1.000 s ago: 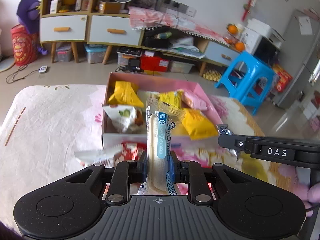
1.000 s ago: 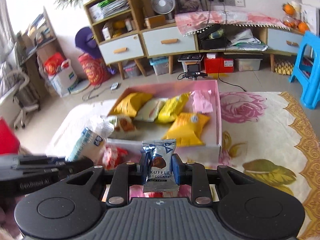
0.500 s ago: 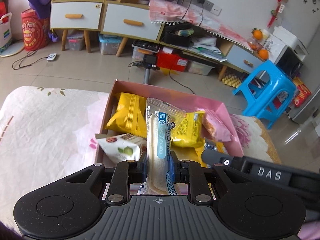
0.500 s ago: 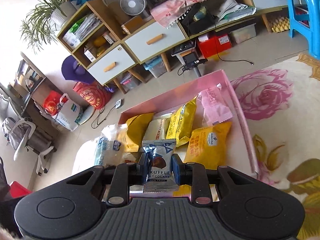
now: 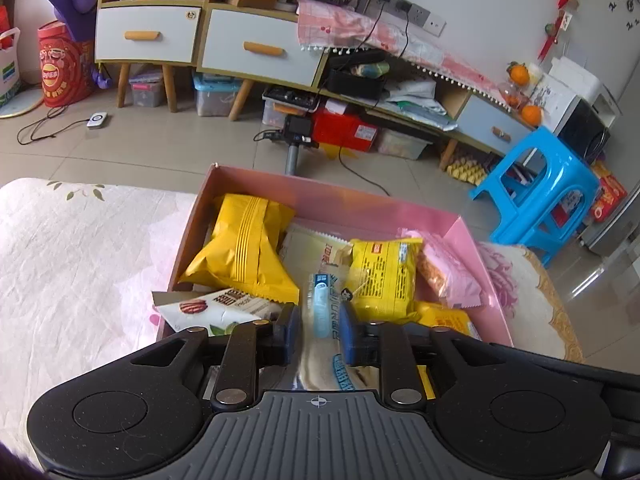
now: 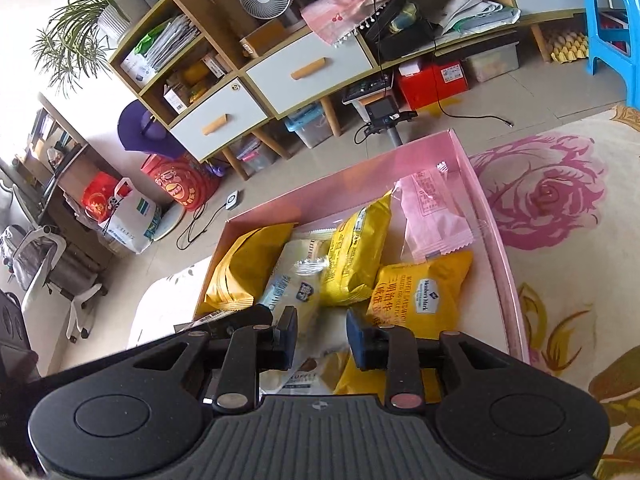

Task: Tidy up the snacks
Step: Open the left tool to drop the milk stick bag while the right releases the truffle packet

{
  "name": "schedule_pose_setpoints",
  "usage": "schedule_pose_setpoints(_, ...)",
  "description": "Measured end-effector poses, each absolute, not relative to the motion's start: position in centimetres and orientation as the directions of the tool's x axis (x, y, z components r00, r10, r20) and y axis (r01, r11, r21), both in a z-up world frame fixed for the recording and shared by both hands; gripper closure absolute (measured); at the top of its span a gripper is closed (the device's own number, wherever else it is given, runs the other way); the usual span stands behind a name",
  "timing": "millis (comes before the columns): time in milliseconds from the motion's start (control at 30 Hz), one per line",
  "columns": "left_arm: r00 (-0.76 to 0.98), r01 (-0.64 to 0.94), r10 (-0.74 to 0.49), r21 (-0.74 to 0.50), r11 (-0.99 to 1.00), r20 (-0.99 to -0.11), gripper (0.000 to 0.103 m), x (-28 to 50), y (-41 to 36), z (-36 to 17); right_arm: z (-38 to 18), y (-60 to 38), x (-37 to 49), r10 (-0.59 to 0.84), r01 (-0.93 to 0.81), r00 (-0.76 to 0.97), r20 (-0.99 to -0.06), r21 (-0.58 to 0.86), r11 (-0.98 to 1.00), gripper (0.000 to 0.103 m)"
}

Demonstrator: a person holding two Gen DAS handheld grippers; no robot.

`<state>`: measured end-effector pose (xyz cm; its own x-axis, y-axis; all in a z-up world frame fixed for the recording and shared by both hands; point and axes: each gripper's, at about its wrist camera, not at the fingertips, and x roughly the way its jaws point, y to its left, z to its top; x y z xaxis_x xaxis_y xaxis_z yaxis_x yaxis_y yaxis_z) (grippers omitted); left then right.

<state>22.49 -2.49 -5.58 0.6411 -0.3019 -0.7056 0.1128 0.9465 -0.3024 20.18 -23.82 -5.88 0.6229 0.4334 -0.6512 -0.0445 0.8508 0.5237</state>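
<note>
A pink box (image 5: 360, 206) on the table holds several snack packets: yellow bags (image 5: 248, 248), a pink packet (image 5: 448, 272), a white nut packet (image 5: 208, 312). My left gripper (image 5: 318, 330) hangs over the box with its jaws apart around the long clear bread packet (image 5: 320, 320), which slips down between them. My right gripper (image 6: 322, 334) is open over the same box (image 6: 496, 216). The truffle chocolate packet (image 6: 304, 378) lies below its jaws among the snacks. The bread packet (image 6: 292, 292) shows there too, with the left gripper's body beside it.
The table carries a pale cloth (image 5: 72, 264) on the left and a rose-patterned cloth (image 6: 560, 208) on the right. Beyond the table edge are cabinets (image 5: 200, 40), a blue stool (image 5: 544, 192) and floor clutter.
Both grippers moved forward over the box. The right gripper opened and dropped the truffle chocolate packet. The left gripper's jaws opened and the bread packet slid lower.
</note>
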Motion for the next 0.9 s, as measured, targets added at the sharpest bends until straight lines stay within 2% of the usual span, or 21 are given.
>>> schedule_pose_setpoints(200,0.635,0.126,-0.318,-0.312,0.942,-0.704,0.076,22.2,-2.0,-5.3,-5.2,-24.0,20.2,0.432,-0.052,0.630,-0.645,0.521,0.852,0.073)
schedule_pose_setpoints(467,0.628,0.189,-0.339,-0.285,0.940,-0.700,0.053,19.7,-1.6,-3.8,-3.9,-24.4,19.2,0.450,-0.053,0.632,-0.631,0.544,0.837,0.061)
schedule_pose_setpoints(700,0.637,0.214,-0.328,-0.249,0.945,-0.698,0.047,16.7,-1.1,-2.1,-2.3,-25.0,17.4,0.445,-0.054,0.650,-0.616,0.547,0.835,0.047)
schedule_pose_setpoints(900,0.651,0.214,-0.325,-0.244,0.946,-0.686,0.032,13.7,0.0,-0.8,-1.1,-24.9,15.5,0.417,-0.049,0.659,-0.626,0.517,0.854,0.036)
